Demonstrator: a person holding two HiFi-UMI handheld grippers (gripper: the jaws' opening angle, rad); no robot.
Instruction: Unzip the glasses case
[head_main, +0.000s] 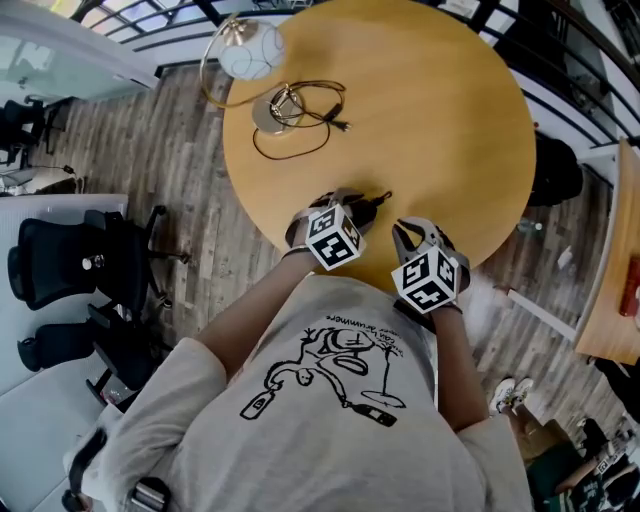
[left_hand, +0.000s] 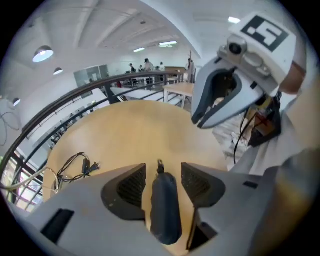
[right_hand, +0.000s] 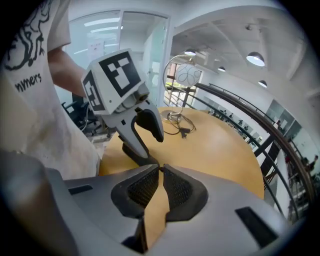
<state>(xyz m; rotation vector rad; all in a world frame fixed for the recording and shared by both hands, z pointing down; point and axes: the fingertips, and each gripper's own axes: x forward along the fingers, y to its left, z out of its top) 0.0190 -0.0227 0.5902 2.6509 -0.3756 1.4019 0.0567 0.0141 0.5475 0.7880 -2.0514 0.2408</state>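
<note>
Currently both forearms reach out from under the person's printed T-shirt (head_main: 330, 400) to the near edge of the round wooden bench (head_main: 420, 110), and both tools slant steeply down toward it, side by side. The left claw (left_hand: 163, 169) stands wide, straddling the dark glasses case (left_hand: 165, 210), which lies lengthwise between its pads with the zip pull (left_hand: 159, 166) at the far end. A sliver of bench shows between the case and the right-hand pad, so the pads are not clamped on it. The right claw (right_hand: 160, 169) is pinched narrow with nothing in it, its tips almost meeting. It hangs above the bench just beside the left tool and clear of the case. Well apart, at the far side of the bench, stand a lamp (head_main: 250, 50) and its looped cable (head_main: 310, 110).
</note>
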